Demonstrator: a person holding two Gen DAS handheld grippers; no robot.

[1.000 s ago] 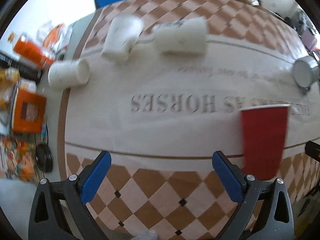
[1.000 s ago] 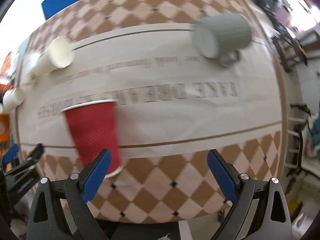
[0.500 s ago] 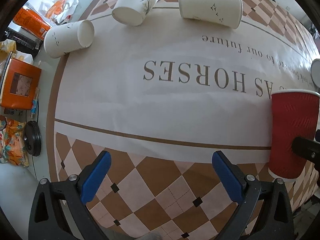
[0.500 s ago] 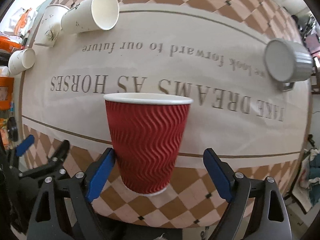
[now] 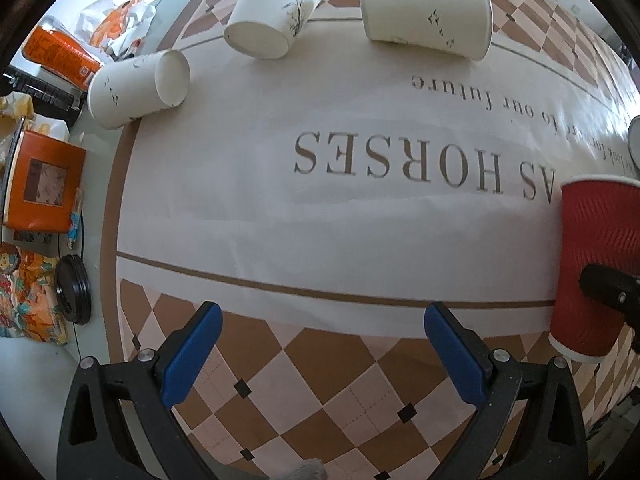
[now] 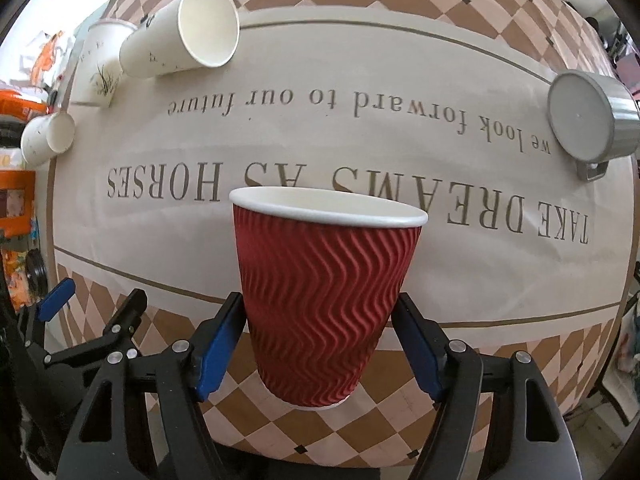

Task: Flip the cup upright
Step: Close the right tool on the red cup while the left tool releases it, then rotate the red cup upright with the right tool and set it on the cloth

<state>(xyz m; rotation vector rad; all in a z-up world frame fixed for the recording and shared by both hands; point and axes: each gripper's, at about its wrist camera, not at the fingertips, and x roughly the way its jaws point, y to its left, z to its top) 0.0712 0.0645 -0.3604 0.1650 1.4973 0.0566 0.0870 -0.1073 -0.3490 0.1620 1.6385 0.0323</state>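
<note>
The red cup (image 6: 326, 304) stands upright on the tablecloth (image 6: 360, 152), mouth up. The right gripper (image 6: 320, 344) has its pads against the cup's sides, grasping it. Left of the cup, the left gripper (image 5: 322, 352) hangs released, holding nothing.

Both wrist views look low across the tablecloth (image 5: 320, 216), sharing the red cup (image 6: 326, 300).

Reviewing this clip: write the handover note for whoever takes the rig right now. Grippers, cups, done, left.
Right gripper: blue pads against both sides of the red cup, looks closed on it.
Left gripper: open, empty, above the tablecloth.
Red cup: upright, mouth up, near the table's front edge.
White paper cups: on their sides at the far edge; a third tilted. Metal mug on its side.
Left: release the red cup, probably right the others.
</note>
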